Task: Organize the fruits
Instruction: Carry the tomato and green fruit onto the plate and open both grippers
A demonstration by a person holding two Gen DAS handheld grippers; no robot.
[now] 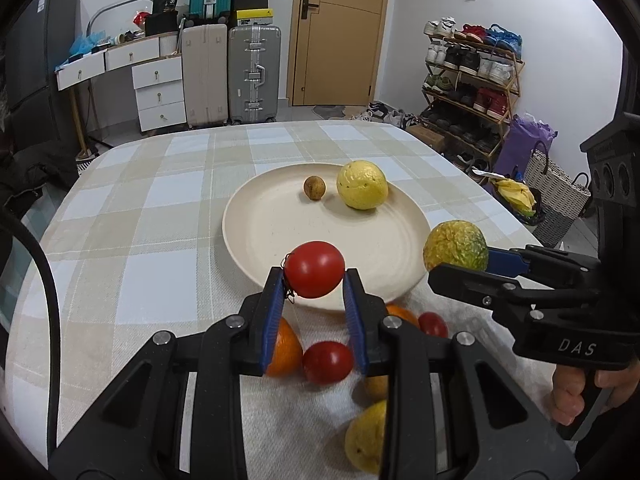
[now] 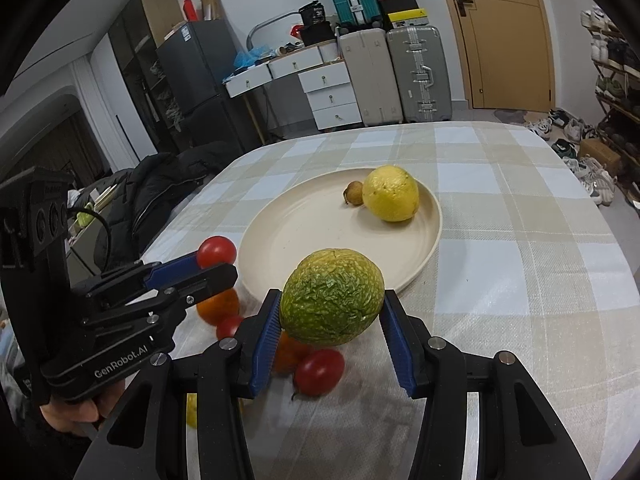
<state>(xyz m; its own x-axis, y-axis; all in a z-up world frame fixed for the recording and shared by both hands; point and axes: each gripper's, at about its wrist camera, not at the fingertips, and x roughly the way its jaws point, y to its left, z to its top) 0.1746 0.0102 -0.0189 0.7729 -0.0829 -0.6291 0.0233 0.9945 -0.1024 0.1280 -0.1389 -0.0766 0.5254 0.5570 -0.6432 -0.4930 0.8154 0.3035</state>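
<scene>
Carrying both fruits to the round cream plate point(image 1: 256, 236): the left gripper point(image 1: 314, 280) is clamped on a glossy red tomato point(image 1: 314, 269) over the plate's near rim, while the right gripper point(image 2: 330, 316) pinches a wrinkled green-yellow fruit point(image 2: 332, 296) there too. Lower each onto bare plate, clear of the yellow lemon-like fruit point(image 1: 362, 185), before releasing.

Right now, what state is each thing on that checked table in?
Left gripper: shut on the red tomato, lifted.
Right gripper: shut on the wrinkled green-yellow fruit, lifted.
Round cream plate: holds the smooth yellow fruit and the small brown fruit.
Loose fruits on the white cloth: not yet moved.
</scene>
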